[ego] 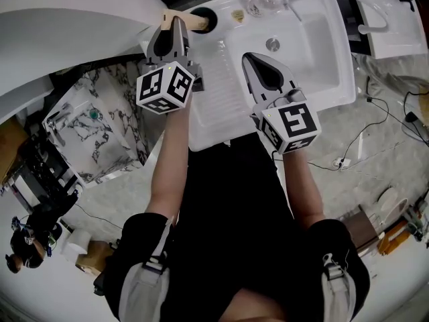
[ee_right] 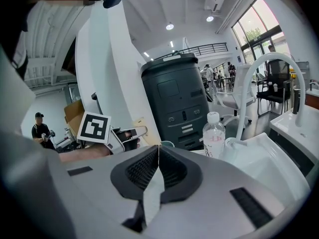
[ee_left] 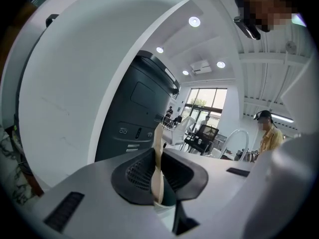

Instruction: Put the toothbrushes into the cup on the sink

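Observation:
My left gripper (ego: 176,23) is shut on a tan toothbrush (ego: 195,23) at the sink's back left corner. The brush's far end reaches over the dark cup (ego: 204,12) standing there. In the left gripper view the toothbrush (ee_left: 157,136) stands upright between the pads of that gripper (ee_left: 158,156), and a dark rounded shape shows just below them. My right gripper (ego: 251,60) hovers over the white sink (ego: 335,79), shut with nothing in it. In the right gripper view its jaws (ee_right: 158,149) meet at the tip, with the cup's rim (ee_right: 166,144) just beyond.
A clear water bottle (ee_right: 214,133) stands by the curved white faucet (ee_right: 271,63) at the back of the sink. A dark grey bin (ee_right: 179,101) rises behind the sink. A marble-patterned cabinet (ego: 100,123) is to the left. The drain (ego: 272,44) lies in the basin.

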Action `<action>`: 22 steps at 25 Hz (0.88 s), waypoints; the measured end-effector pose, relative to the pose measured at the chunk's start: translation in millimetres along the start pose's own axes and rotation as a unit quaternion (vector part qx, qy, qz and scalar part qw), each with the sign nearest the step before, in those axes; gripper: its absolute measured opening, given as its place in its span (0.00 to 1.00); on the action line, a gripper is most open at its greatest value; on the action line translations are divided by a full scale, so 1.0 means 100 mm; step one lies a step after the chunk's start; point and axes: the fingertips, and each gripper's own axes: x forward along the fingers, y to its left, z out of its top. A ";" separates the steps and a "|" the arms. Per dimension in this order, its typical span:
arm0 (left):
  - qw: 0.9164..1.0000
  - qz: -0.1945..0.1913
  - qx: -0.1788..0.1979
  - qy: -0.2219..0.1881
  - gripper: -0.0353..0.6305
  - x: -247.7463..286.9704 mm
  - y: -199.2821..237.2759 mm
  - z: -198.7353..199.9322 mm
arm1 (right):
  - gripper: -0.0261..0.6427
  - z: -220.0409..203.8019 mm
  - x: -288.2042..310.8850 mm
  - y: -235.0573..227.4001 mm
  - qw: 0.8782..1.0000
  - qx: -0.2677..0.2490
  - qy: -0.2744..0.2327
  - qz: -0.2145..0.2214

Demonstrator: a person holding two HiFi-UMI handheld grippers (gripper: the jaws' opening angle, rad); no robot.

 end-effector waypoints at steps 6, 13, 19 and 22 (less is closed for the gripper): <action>1.000 0.004 -0.003 0.015 0.11 0.05 0.04 -0.12 | 0.08 0.00 0.07 -0.01 1.000 -0.003 0.004 0.004; 1.000 0.001 -0.003 0.024 0.11 0.09 0.06 -0.21 | 0.08 -0.02 0.14 0.02 1.000 0.000 0.010 0.012; 1.000 -0.009 0.003 0.029 0.12 0.12 0.05 -0.28 | 0.08 -0.01 0.15 0.04 1.000 0.001 0.012 0.014; 0.999 -0.015 0.002 0.031 0.13 0.13 0.04 -0.31 | 0.08 -0.02 0.15 0.02 1.000 -0.001 0.013 0.012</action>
